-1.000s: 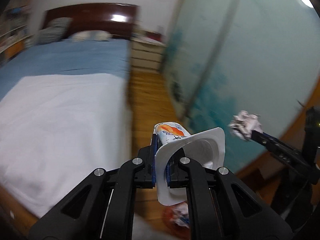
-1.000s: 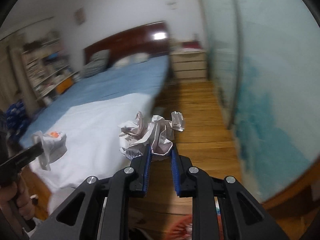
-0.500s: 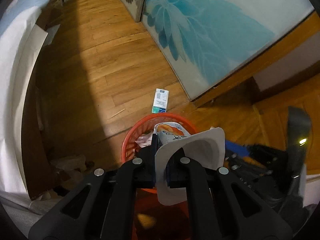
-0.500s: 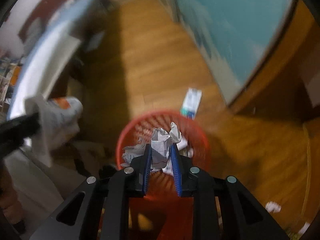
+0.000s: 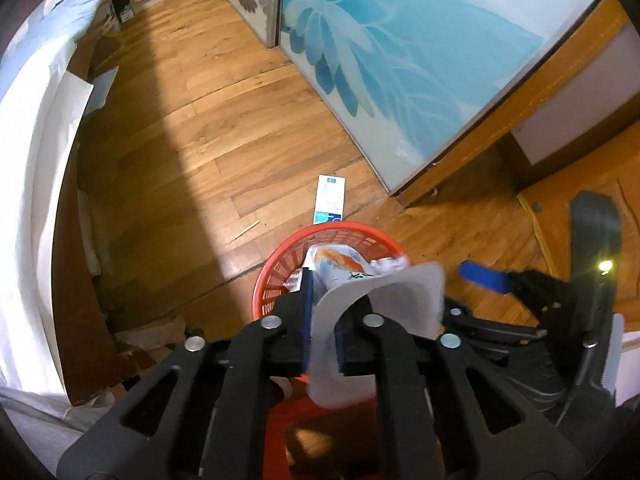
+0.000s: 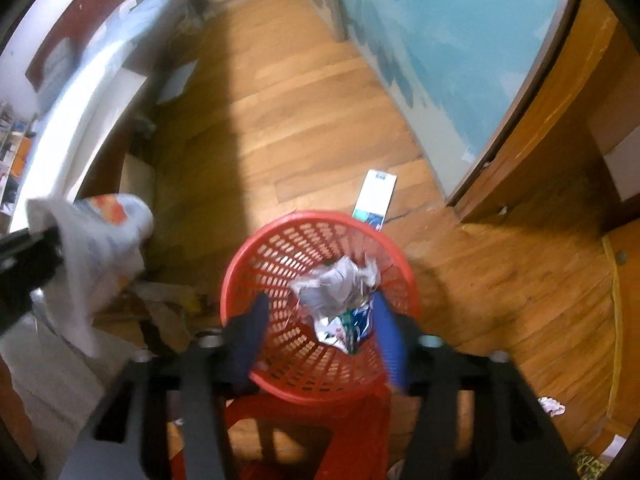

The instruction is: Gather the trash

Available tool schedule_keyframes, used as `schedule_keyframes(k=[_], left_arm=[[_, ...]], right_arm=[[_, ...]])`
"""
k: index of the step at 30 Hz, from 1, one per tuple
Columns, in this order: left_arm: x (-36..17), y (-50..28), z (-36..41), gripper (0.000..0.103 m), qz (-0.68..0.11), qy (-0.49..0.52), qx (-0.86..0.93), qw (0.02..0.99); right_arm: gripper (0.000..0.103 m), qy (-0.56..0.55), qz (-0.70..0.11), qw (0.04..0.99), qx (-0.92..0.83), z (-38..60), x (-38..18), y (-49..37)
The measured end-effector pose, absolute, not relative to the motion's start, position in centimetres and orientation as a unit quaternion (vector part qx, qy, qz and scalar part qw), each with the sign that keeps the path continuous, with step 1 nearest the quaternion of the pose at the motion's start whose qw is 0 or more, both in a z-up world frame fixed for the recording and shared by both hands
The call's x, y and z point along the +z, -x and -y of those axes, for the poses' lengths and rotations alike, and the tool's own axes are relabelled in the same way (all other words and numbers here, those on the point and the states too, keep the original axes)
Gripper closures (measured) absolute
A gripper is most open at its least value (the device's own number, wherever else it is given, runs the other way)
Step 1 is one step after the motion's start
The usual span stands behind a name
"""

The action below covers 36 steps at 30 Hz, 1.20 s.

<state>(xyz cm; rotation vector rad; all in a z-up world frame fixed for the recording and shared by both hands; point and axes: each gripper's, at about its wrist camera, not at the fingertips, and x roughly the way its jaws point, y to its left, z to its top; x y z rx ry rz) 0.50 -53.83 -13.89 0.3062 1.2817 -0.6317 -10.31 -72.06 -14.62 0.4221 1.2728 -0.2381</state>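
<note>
A red mesh basket stands on a red stool, right under both grippers. My left gripper points down over its rim. Its jaws are opening, and the white yogurt cup with an orange label still sits between them, its wall loose between the pads. In the right wrist view the cup shows blurred at the left. My right gripper is opening wide over the basket. The crumpled paper lies free inside the basket, touching neither finger.
A blue and white carton lies on the wooden floor just beyond the basket. The bed runs along the left. A sliding door with a blue flower stands to the right. A small paper scrap lies at the lower right.
Both grippers swung down from facing the bed to above the basket. The right jaws spread and the crumpled paper dropped into the basket. The left jaws parted slightly around the cup.
</note>
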Motion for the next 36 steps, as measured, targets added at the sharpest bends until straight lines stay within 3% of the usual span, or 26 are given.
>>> schedule_keyframes(k=[3,25,29,32,36], left_arm=[[-13.5,-0.4,53.8,0.055,-0.578,-0.136,-0.287,0.752],[-10.2,-1.3,50.2,0.054,-0.531,-0.058,-0.287,0.795],[-6.3,-2.2,46.5,0.049,-0.479,-0.033,-0.282,0.831],[-2.4,-3.0,41.1,0.032,-0.425,-0.023,-0.245,0.871],[1.5,-3.1,33.4,0.028,-0.369,-0.014,-0.191,0.909]], right_arm=[[0.040,-0.172,-0.579,0.788,-0.121,72.0,-13.5,10.3],[0.030,-0.176,-0.536,0.814,-0.137,70.4,-8.4,9.5],[0.026,-0.152,-0.491,0.850,-0.117,67.8,-4.6,7.8],[0.015,-0.137,-0.450,0.877,-0.093,64.7,-1.3,6.3],[0.008,-0.116,-0.406,0.906,-0.037,58.3,3.1,3.3]])
